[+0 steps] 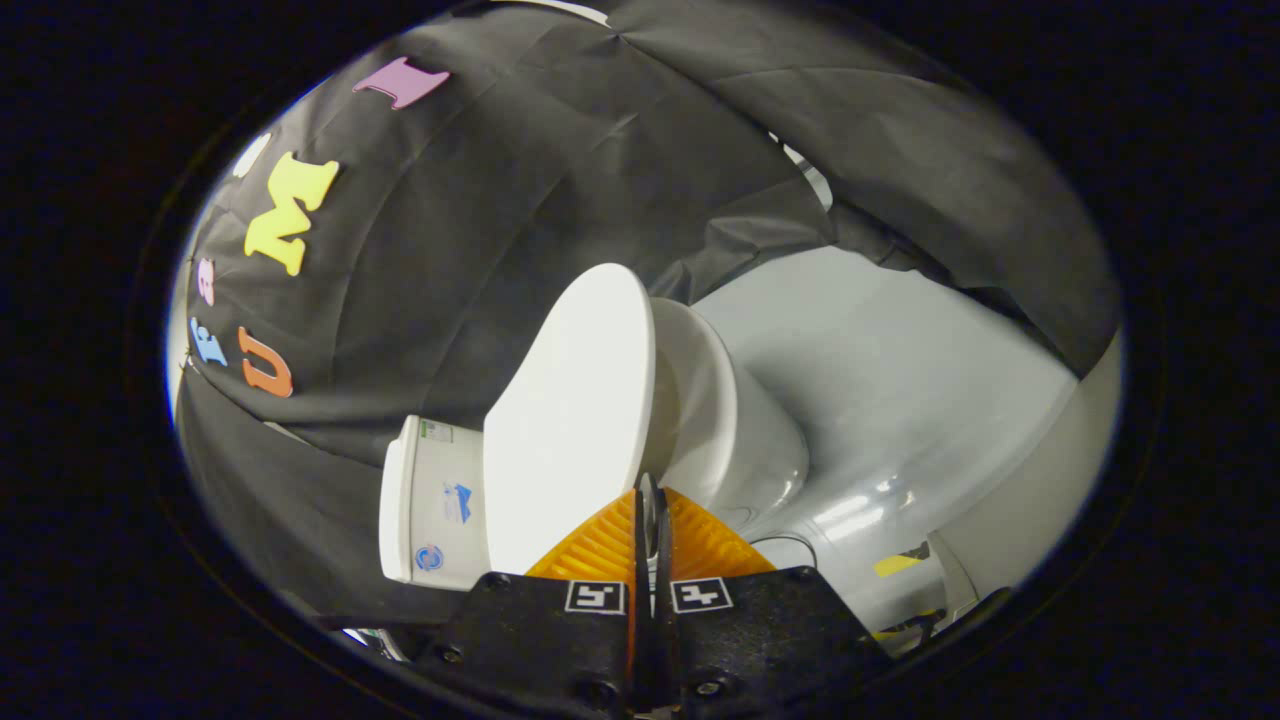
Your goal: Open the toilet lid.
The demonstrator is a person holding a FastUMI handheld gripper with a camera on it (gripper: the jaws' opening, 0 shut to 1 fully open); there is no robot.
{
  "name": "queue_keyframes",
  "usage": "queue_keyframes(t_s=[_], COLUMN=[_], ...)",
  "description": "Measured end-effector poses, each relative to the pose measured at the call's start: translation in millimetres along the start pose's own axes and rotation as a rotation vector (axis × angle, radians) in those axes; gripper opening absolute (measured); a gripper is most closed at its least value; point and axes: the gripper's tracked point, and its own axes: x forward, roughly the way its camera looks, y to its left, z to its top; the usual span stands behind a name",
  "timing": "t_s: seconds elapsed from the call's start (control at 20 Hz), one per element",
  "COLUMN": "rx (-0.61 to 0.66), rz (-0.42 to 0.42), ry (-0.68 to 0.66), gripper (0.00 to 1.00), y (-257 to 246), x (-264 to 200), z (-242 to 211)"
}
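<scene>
The view is tilted sideways. A white toilet stands ahead with its bowl to the right and its tank to the left. The white oval toilet lid is raised off the bowl and leans toward the tank, with a gap open between lid and rim. My gripper is at the lid's front edge. Its fingers are pressed close together with a thin sliver of the lid's rim pinched between them.
The grey floor spreads beyond the bowl, with a yellow tape mark and a thin cable near the toilet's base. The black cloth wall hangs right behind the tank and lid.
</scene>
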Motion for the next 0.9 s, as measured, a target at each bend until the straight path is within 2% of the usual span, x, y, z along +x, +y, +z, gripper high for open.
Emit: queue_keyframes(t_s=[0.15,0.35,0.55,0.7,0.9], rx=[0.000,-0.050,-0.077,-0.134,-0.146], rz=[0.059,0.068,0.120,0.129,0.116], ry=[-0.016,-0.026,-0.040,-0.048,-0.056], gripper=[0.04,0.04,0.04,0.04,0.04], y=[11.5,22.5,55.3,82.6,95.2], x=[1.9,-8.0,-29.1,-34.5,-37.9], z=[3.3,7.9,8.0,6.8,5.9])
